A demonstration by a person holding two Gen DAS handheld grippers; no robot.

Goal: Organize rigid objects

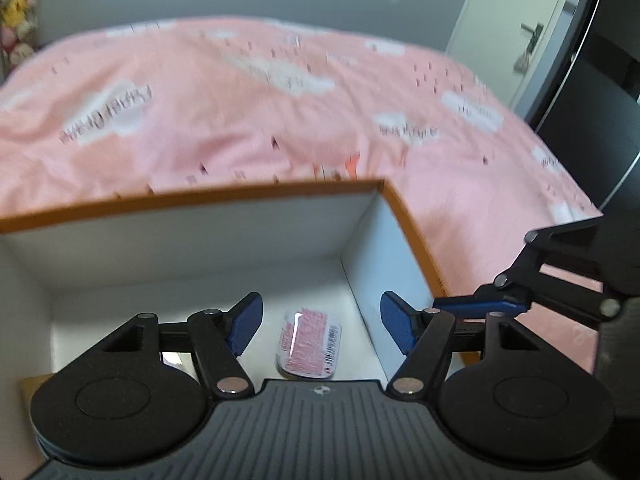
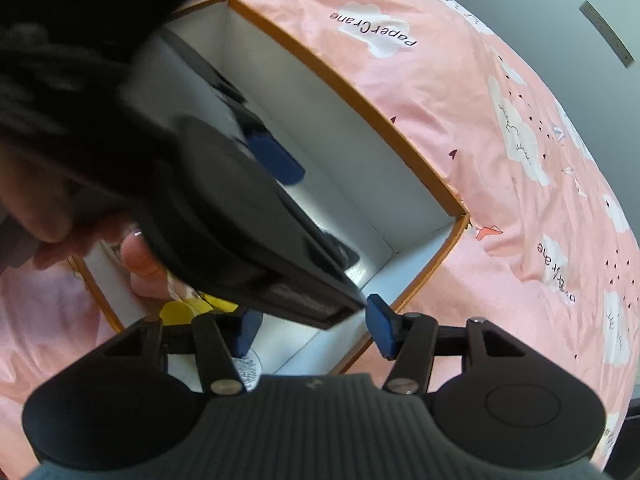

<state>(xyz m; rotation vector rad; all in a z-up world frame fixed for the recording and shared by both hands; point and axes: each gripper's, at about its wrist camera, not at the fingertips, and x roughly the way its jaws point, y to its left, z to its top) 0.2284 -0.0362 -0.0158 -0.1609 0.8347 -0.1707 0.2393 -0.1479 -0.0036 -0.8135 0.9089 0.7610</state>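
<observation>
1. Left wrist view: we see the left gripper (image 1: pixel 321 322) with jaws spread wide and empty, hanging over the orange-rimmed box (image 1: pixel 208 194) on the pink bedspread (image 1: pixel 240 92). A small pink-printed case (image 1: pixel 309 343) lies on the box floor between the fingers.
2. Right wrist view: our right gripper (image 2: pixel 314 330) is parted wide, holding nothing, at the box's near corner (image 2: pixel 452 196).

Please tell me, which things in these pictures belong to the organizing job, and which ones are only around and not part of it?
Part of the job:
- open box with the orange rim
- small pink packet lying in the box
- left gripper, open above the packet
- right gripper, open at the box edge

Only around:
- pink bedspread under the box
- door behind the bed
</observation>
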